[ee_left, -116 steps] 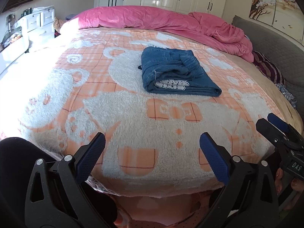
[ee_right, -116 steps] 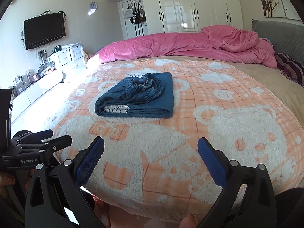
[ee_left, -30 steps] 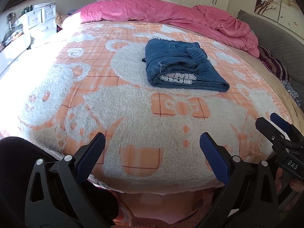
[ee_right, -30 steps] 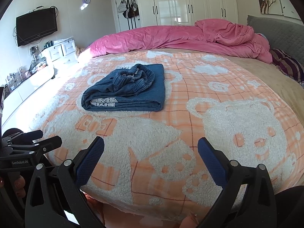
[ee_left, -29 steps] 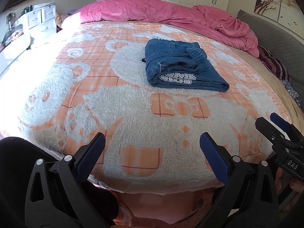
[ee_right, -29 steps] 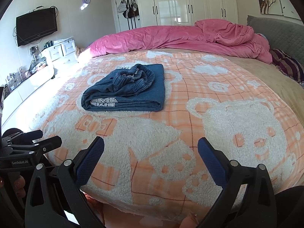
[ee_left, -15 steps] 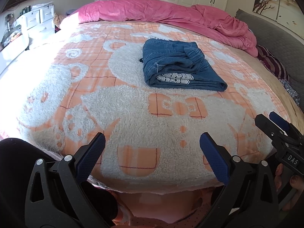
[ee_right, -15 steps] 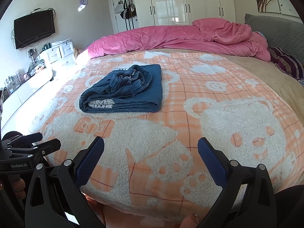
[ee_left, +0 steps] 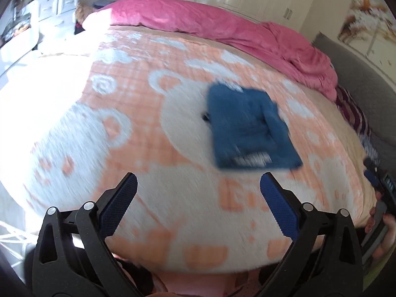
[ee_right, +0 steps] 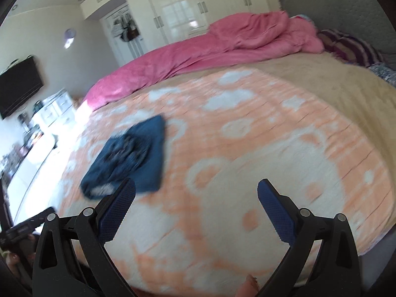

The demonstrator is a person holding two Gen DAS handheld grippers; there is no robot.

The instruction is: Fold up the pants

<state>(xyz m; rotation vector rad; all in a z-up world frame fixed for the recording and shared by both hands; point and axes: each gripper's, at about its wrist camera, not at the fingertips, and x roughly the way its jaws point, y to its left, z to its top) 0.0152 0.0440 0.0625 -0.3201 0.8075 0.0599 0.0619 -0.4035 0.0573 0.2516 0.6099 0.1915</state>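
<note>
Big bed (ee_left: 173, 210) under a peach bear blanket (ee_right: 247, 173), pink duvet (ee_left: 222, 29) bunched along the far side. The pants (ee_left: 247, 128) sit mid-blanket as a folded blue bundle, so the folding looks pretty much done to me. Both views are blurry. Left gripper (ee_left: 198, 193) and right gripper (ee_right: 196, 198) hang near the bed's edge, jaws wide apart, holding nothing. Looks like soft, floppy denim with some weight; I'd pinch the thick folded edge, not the loose waistband on top.
</note>
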